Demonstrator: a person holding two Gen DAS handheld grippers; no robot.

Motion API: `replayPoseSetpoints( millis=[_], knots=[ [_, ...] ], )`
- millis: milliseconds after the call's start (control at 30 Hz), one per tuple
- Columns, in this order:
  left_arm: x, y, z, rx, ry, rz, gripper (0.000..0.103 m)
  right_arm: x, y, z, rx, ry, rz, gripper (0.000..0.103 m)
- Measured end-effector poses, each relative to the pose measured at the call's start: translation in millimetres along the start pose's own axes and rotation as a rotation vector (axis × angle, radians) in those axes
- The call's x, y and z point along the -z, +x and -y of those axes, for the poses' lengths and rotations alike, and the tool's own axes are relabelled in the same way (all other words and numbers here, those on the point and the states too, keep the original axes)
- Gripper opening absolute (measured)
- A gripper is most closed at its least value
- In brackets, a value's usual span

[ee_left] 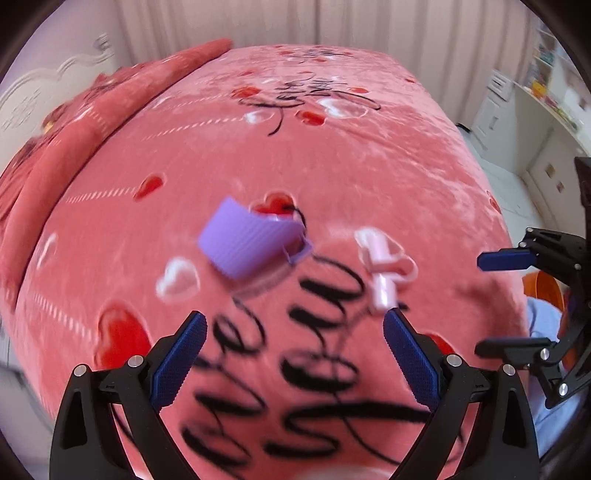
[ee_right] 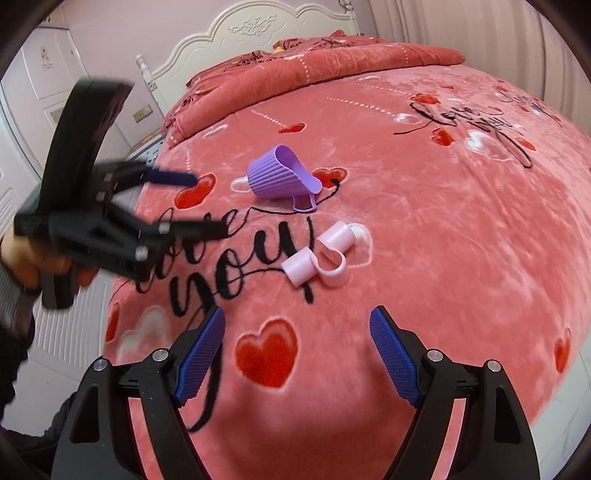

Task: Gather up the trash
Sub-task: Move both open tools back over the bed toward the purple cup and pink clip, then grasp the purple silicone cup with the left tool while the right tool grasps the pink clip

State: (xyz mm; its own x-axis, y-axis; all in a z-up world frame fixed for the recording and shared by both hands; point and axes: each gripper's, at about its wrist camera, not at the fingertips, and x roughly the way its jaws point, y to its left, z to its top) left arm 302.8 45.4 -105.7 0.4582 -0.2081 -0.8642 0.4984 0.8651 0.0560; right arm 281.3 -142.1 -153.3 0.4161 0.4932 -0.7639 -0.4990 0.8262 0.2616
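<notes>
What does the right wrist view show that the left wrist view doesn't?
Only the right wrist view: a sharp white headboard, a hand holding the left gripper.
Only the left wrist view: curtains, shelving, an orange object.
Both: the pink bedspread, purple ribbed cup on its side, pale pink tube piece, both grippers open.

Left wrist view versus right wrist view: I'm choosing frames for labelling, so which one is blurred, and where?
Left wrist view: motion-smeared throughout; the ribbed purple plastic cup, the pale pink plastic tube piece and the black lettering on the pink heart-print blanket are soft. Right wrist view: cup and pink piece are crisp; only the left gripper is streaked. Both bow at the edges.
</notes>
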Motion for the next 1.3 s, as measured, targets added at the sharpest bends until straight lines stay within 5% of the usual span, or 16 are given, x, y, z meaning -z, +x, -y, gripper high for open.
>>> replayPoseSetpoints(
  millis=[200, 400, 600, 667, 700, 867, 1300],
  knots=[
    [-25.3, 30.2, -38.7, 0.124, 0.174, -0.012, 0.095, -11.1, 30.2, -1.0, 0.013, -0.049, -0.02, 0.08],
    [-41.1, 54.1, -56.4, 0.266, 0.224, 0.011, 0.095, -21.4, 56.7, 6.7, 0.024, -0.059, -0.031, 0.08],
    [-44.0, 83.0, -50.3, 0.278, 0.31, -0.011, 0.093, -28.3, 78.5, 9.2, 0.053, -0.122, -0.042, 0.08],
    [-44.0, 89.9, -49.7, 0.271, 0.318, -0.027, 0.074, -29.6, 84.1, 8.3, 0.062, -0.154, -0.041, 0.08],
    [-43.0, 92.0, -49.7, 0.266, 0.32, -0.031, 0.073, -30.1, 85.9, 8.1, 0.062, -0.164, -0.042, 0.08],
    [-40.5, 91.3, -54.2, 0.277, 0.268, -0.034, 0.07, -32.2, 93.3, 9.2, 0.076, -0.201, -0.039, 0.058],
    [-15.6, 57.5, -37.0, 0.215, 0.15, -0.036, 0.065, -19.0, 50.6, 12.2, 0.025, -0.149, -0.006, 0.057]
  ],
)
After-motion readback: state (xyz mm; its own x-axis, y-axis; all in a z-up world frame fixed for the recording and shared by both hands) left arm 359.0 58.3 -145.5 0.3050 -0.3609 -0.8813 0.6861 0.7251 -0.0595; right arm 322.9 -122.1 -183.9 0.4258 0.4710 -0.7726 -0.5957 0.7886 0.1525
